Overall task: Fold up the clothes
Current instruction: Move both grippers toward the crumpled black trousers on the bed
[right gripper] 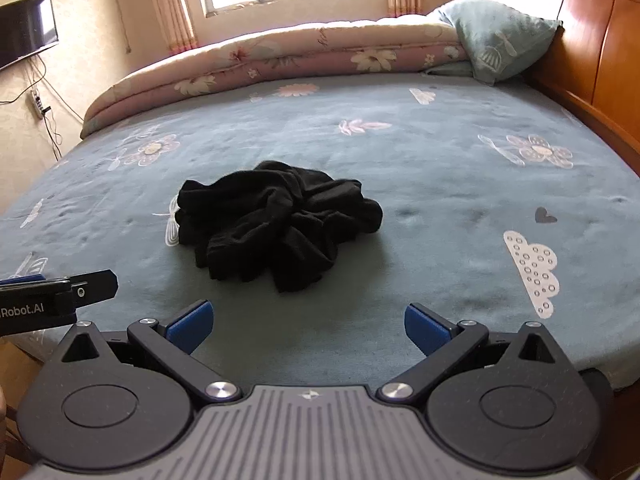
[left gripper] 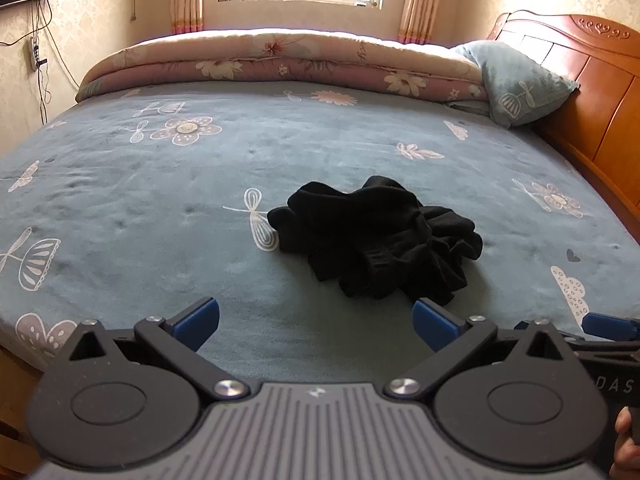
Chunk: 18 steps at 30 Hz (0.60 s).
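Lay crumpled on bed: black garment, kind untellable. Hovered short of it: left tool and right tool, spread wide, empty.

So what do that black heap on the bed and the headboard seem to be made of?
The black garment looks like soft, matte knit fabric, perhaps fleece or cotton: it slumps in thick rumpled folds, with a ribbed edge showing. The headboard looks like varnished wood: orange-brown panels with a carved top and a glossy sheen.
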Each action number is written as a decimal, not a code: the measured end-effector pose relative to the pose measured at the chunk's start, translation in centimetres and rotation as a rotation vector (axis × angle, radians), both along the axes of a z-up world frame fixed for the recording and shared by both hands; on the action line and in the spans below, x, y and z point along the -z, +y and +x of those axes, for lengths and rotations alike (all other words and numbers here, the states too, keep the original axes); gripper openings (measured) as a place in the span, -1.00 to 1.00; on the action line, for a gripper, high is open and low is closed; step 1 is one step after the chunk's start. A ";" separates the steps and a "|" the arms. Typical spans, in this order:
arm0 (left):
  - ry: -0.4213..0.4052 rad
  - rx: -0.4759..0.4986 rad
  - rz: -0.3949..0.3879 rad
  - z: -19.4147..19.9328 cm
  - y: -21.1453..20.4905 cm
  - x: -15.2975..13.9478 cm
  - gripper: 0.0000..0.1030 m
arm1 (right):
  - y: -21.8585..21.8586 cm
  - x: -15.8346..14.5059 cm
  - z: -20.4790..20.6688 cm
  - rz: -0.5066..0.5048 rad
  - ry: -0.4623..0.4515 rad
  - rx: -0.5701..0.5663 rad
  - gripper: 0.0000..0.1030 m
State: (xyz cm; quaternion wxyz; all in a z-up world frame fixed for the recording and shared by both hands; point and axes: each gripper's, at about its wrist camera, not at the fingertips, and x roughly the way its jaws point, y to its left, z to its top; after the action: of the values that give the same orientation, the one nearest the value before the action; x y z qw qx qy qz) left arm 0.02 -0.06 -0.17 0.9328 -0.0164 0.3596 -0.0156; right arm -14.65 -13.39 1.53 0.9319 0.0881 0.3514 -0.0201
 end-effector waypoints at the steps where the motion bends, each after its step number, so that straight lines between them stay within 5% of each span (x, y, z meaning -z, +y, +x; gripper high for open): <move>1: -0.002 0.000 0.001 0.0 0.0 0.1 0.99 | -0.1 0.1 0.0 0.004 0.005 0.003 1.00; 18: 0.000 0.018 -0.032 0.6 0.2 -0.4 0.99 | -0.1 0.7 0.5 0.016 0.019 -0.017 1.00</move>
State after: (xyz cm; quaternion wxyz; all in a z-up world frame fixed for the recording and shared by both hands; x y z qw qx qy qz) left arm 0.62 0.17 0.23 0.9322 -0.0284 0.3596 -0.0297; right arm -14.15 -13.51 0.86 0.9278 0.0925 0.3613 -0.0101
